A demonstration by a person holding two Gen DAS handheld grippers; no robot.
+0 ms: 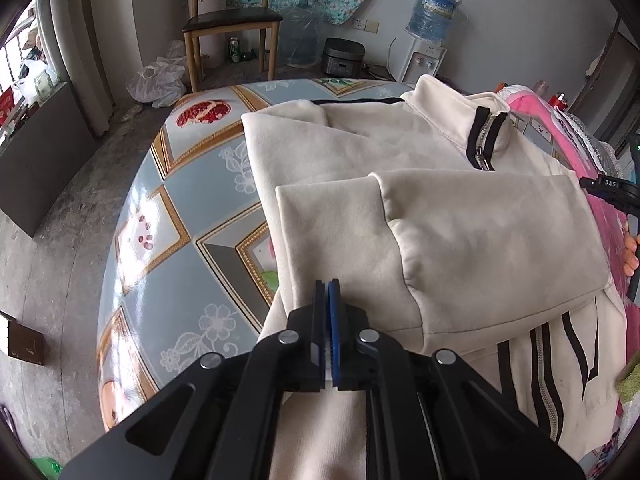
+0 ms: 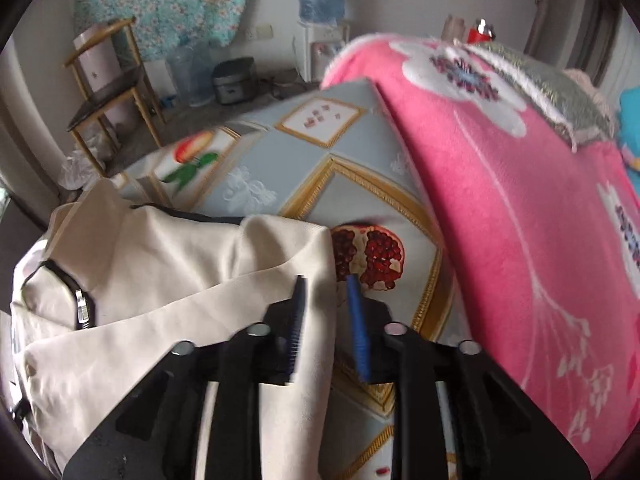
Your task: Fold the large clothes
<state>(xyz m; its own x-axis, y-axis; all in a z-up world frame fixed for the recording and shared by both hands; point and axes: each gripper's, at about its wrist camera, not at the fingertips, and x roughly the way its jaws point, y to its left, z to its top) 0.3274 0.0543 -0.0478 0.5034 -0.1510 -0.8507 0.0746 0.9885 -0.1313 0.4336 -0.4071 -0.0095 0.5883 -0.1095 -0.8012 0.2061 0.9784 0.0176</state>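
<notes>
A cream zip-up jacket [image 1: 420,200] with black stripes lies on the patterned tablecloth [image 1: 168,200], both sleeves folded across its body. My left gripper [image 1: 328,285] is shut on the jacket's near left edge; cream cloth shows between its pads. In the right wrist view the jacket [image 2: 160,280] lies at the lower left. My right gripper [image 2: 326,280] is open, its left finger [image 2: 298,312] over the jacket's sleeve edge and its right finger over the tablecloth [image 2: 320,184]. The right gripper also shows at the right edge of the left wrist view [image 1: 612,188].
A pink flowered blanket [image 2: 520,220] lies along the table's right side. A wooden chair [image 1: 228,20], a water dispenser [image 1: 428,40], a rice cooker [image 1: 342,58] and plastic bags [image 1: 160,80] stand on the floor beyond the table.
</notes>
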